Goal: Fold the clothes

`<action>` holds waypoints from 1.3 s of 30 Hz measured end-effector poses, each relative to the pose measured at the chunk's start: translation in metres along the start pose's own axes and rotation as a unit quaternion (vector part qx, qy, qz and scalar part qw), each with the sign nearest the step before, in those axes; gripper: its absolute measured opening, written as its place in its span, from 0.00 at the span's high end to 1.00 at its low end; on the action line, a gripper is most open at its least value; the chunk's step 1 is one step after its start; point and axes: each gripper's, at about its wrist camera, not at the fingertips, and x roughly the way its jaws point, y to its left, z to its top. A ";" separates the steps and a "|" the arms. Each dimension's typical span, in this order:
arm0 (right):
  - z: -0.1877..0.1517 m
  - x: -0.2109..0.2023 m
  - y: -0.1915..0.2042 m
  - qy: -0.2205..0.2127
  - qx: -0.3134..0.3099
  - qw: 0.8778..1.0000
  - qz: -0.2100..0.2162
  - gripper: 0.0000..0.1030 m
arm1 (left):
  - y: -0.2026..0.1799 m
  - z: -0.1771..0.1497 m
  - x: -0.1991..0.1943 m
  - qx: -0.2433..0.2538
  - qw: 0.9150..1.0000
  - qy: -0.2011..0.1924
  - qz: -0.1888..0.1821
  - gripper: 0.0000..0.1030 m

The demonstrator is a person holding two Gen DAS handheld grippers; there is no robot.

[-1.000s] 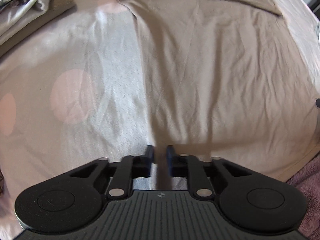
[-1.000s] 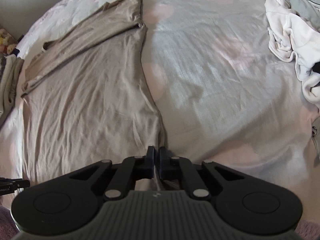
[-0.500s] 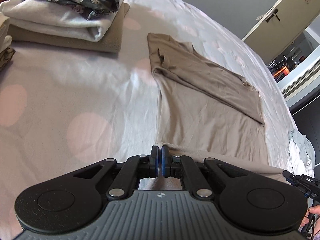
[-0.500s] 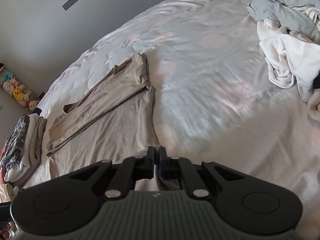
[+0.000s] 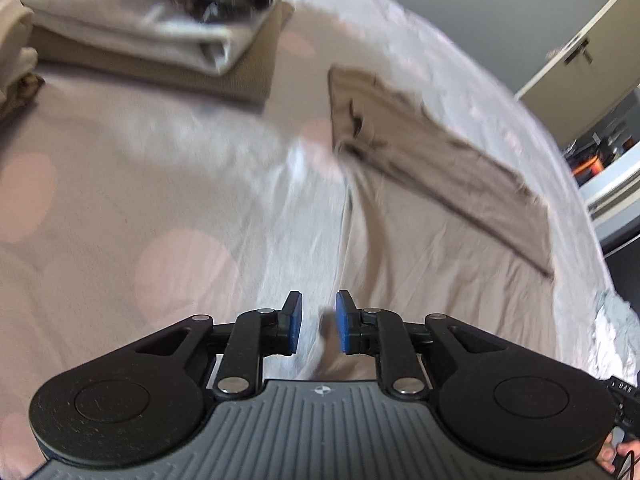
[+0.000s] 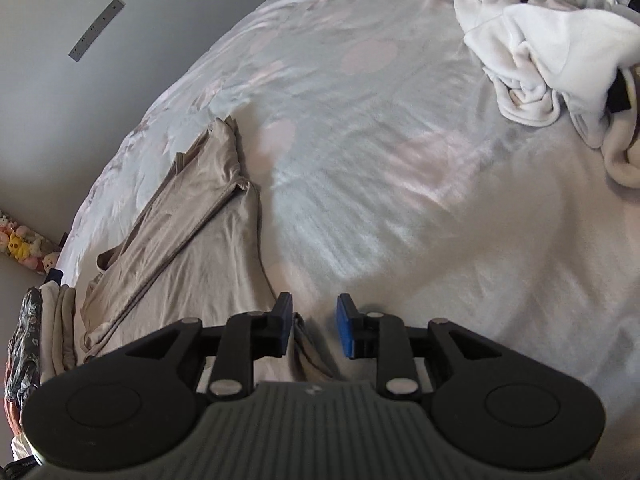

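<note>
We see our left tool [image 5: 319, 328] with its blue pads spread apart and nothing gripped between them. A blurred bit of tan cloth shows in the gap just below the pads, and we cannot tell whether it touches them. Ahead of this tool and to its right, the tan shirt [image 5: 420, 208] lies flat on the bed [image 5: 160, 184], one sleeve folded across its upper part. Far ahead and to the left sits a stack of folded clothes [image 5: 152, 28], blurred in this view. At the lower right edge, a person's fingers [image 5: 624, 454] appear beside a dark piece of gear.

Our right tool [image 6: 314, 326] is also spread wide, holding nothing. The near edge of the tan shirt [image 6: 192, 256] rests in a small fold right between its pads, close to the left one, while the rest of the garment stretches ahead and to the left. Far ahead to the right lies a pile of white and pale blue laundry [image 6: 552, 52]. The folded clothes [image 6: 44, 332] sit at this tool's far left.
</note>
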 end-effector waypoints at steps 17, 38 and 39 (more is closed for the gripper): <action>-0.083 -0.033 0.104 0.173 -0.567 0.805 -0.031 0.70 | -0.135 -0.099 -0.022 0.581 0.807 0.100 0.030 0.76; -0.101 0.017 0.083 0.253 -0.650 0.714 -0.059 0.59 | -0.094 -0.126 0.042 0.626 0.731 0.261 0.079 0.47; -0.099 0.017 0.082 0.251 -0.647 0.718 -0.061 0.62 | -0.093 -0.125 0.041 0.623 0.733 0.260 0.080 0.51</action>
